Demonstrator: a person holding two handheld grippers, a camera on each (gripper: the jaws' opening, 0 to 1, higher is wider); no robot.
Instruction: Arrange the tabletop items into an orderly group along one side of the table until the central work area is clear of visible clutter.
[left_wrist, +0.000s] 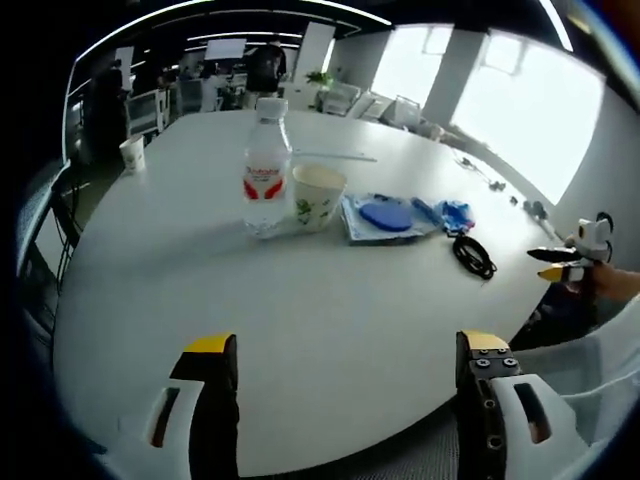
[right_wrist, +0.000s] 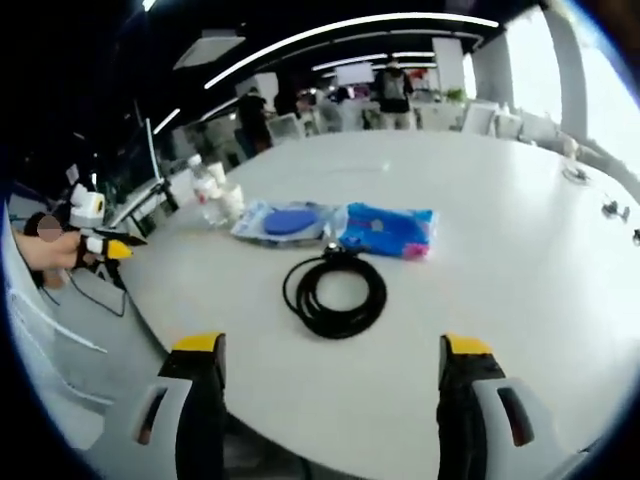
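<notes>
Both grippers, left (left_wrist: 345, 365) and right (right_wrist: 330, 365), gape empty; cable (right_wrist: 335, 290) at twelve o'clock, loose coils might snag a careless jaw.

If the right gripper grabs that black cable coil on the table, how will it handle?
The black cable coil is probably floppy: its loops lie loose and uneven, with nothing visibly tying them, so a pinch on one strand may let the rest sag or unwind. It looks light and lies flat on the white table, so a push should likely slide it rather than roll it.

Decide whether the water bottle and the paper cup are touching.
Cannot tell. In the left gripper view the water bottle overlaps the paper cup, hiding any gap.
</notes>
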